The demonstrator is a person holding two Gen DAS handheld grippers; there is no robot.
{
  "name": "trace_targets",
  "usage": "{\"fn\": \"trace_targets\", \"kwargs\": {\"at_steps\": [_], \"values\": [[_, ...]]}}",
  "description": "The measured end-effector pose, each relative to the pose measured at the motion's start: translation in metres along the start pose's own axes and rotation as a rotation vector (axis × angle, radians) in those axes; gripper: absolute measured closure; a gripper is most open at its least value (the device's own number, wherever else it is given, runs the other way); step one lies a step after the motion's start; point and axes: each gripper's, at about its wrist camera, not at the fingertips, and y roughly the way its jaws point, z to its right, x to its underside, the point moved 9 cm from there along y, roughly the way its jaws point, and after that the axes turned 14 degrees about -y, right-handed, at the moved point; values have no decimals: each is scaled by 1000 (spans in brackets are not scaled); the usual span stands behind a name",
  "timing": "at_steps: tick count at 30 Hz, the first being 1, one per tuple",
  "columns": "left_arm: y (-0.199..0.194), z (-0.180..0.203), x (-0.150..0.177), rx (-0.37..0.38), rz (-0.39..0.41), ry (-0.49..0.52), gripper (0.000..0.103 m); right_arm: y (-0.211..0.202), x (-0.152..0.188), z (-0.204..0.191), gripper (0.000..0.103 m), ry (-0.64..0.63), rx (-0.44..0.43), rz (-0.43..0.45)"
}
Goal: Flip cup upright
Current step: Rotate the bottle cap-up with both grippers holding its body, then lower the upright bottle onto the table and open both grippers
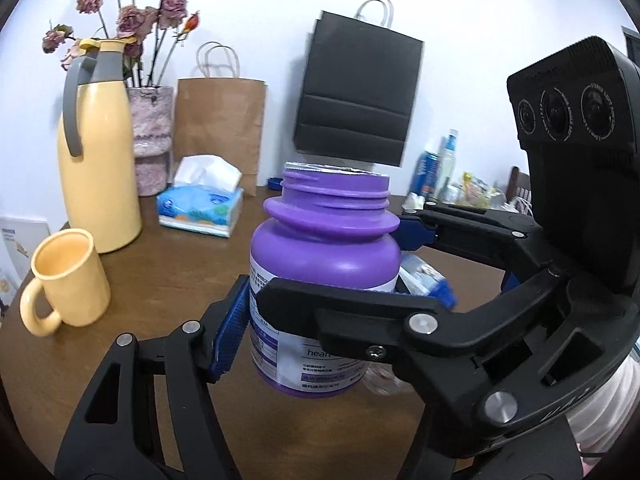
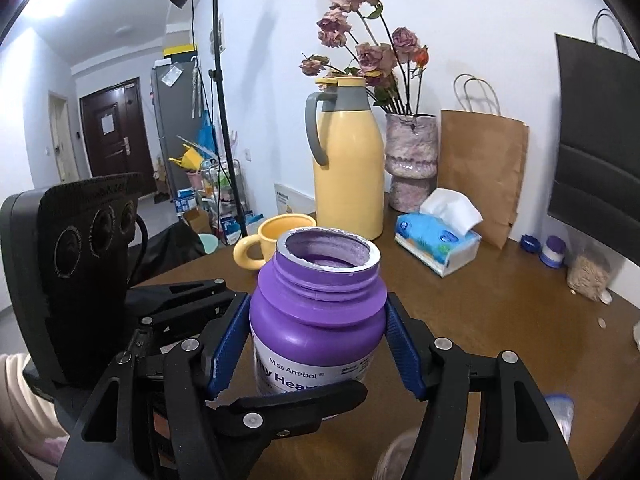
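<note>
Left wrist view, going left to right, with the purple bottle (image 1: 324,256) as my reference point. Far left of the bottle, the yellow mug (image 1: 66,280) is standing upright on the brown table (image 1: 168,272) with its mouth up, handle on the side away from the bottle, well apart from both grippers. Behind it, also left of the bottle, there's a yellow thermos jug (image 1: 96,168), then a pink vase (image 1: 154,140) of dried roses. A blue tissue pack (image 1: 200,210) and a brown paper bag (image 1: 220,128) sit behind-left of the bottle.

The bottle is capless, with bits of torn foil round the rim. The left gripper (image 1: 324,312) is clamped on it. Its left blue pad (image 1: 230,332) is pressed to the label, and the other pad is hidden. A black bag (image 1: 360,88) hangs on the wall behind the bottle. The right gripper (image 1: 336,266) comes in from the bottle's right, one finger across the front and one behind the neck.

Right wrist view: the left gripper reaches in from the bottle's left and the mug is just behind-left of the bottle. The right gripper's two blue pads pinch the bottle's shoulders, so it's gripping too. Can't tell whether the bottle is resting on the table or lifted.
</note>
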Motion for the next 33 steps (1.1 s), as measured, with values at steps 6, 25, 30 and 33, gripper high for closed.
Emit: {"fn": "trace_targets", "kwargs": {"at_steps": [6,25,30,33], "values": [[18,-22,-9,-18,-11,-33,41,29,0,13,34,30,-37,4],[40,-32,64,-15,-210,-69,44,48,77,-14,35,192,-38,-109],[39,-32,81,-50,-281,-68,38,44,91,-22,35,188,-45,-106],[37,-36,96,-54,-343,-103,21,40,95,-25,35,163,-51,-108]]}}
